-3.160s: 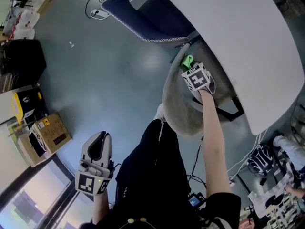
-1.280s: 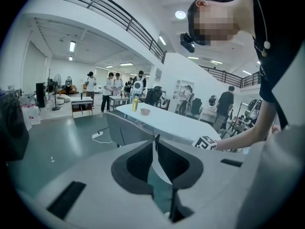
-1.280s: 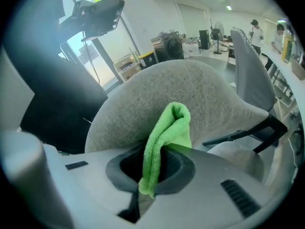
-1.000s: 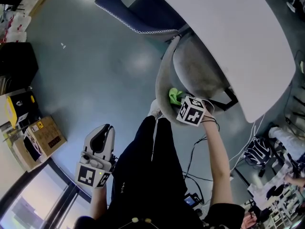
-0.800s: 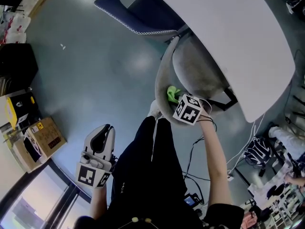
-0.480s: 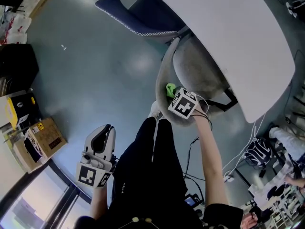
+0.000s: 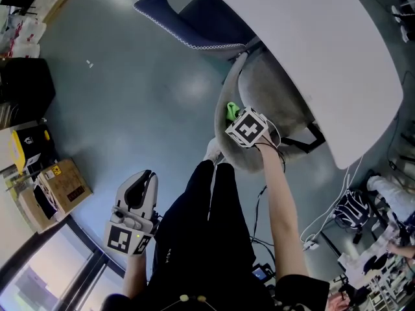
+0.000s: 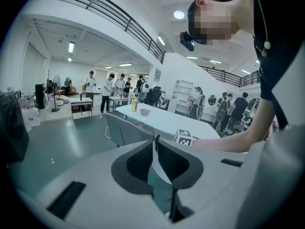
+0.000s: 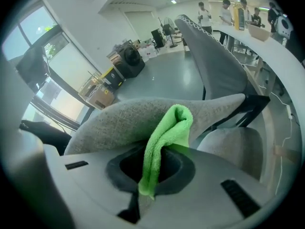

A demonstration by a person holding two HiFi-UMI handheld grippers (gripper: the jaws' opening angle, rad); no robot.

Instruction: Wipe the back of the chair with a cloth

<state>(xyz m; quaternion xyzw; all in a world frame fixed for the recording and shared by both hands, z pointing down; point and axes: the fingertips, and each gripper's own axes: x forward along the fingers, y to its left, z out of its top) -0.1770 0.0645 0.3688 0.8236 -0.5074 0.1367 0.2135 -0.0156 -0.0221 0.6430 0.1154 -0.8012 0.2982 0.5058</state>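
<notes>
A grey fabric chair (image 7: 259, 99) stands tucked at the white table (image 7: 324, 50). Its curved backrest (image 9: 143, 118) fills the middle of the right gripper view. My right gripper (image 7: 240, 123) is shut on a folded green cloth (image 9: 164, 140), and the cloth's fold presses against the top of the backrest (image 7: 224, 115). The green cloth (image 7: 231, 111) shows just beyond the marker cube in the head view. My left gripper (image 7: 136, 196) hangs low at my left side, away from the chair. Its jaws (image 8: 155, 149) are closed together with nothing between them.
A dark blue chair (image 7: 194, 21) stands beyond the grey one. Cardboard boxes (image 7: 61, 186) and a black case (image 7: 26, 83) sit at the left. Cables (image 7: 324, 219) and bags (image 7: 353, 216) lie on the floor at the right. My legs (image 7: 201, 225) stand right behind the chair.
My right gripper has slid the green cloth along the top of the backrest, up and leftward in the head view. The left gripper has stayed still.
</notes>
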